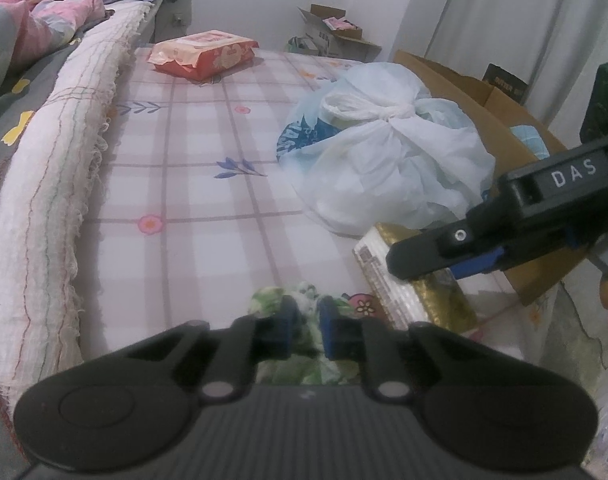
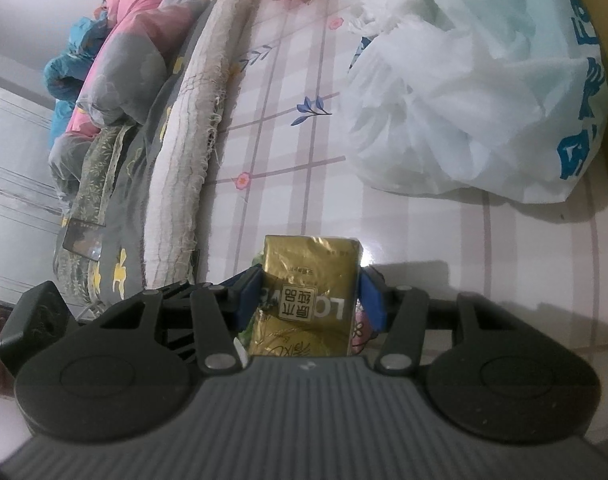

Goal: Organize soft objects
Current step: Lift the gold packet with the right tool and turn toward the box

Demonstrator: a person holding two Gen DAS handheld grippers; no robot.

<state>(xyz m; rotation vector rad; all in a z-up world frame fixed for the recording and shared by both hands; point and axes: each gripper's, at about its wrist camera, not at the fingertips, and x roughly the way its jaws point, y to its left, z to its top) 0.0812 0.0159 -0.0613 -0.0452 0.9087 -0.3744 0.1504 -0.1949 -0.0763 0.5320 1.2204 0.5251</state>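
Observation:
My left gripper [image 1: 305, 328] is shut on a green and white soft cloth [image 1: 300, 364] low over the checked bed sheet [image 1: 192, 184]. My right gripper [image 2: 309, 300] is shut on a gold tissue pack [image 2: 307, 292], its blue pads on both sides of it. In the left wrist view the same gold pack [image 1: 435, 304] lies at the right with the right gripper's fingers [image 1: 423, 256] on it. A tied white plastic bag [image 1: 387, 152] sits beyond, also large in the right wrist view [image 2: 475, 92].
A red wipes pack [image 1: 204, 54] lies at the far end of the bed. A rolled white blanket [image 1: 52, 184] and pink quilt [image 1: 36, 12] run along the left. An open cardboard box [image 1: 503, 120] stands at the right edge.

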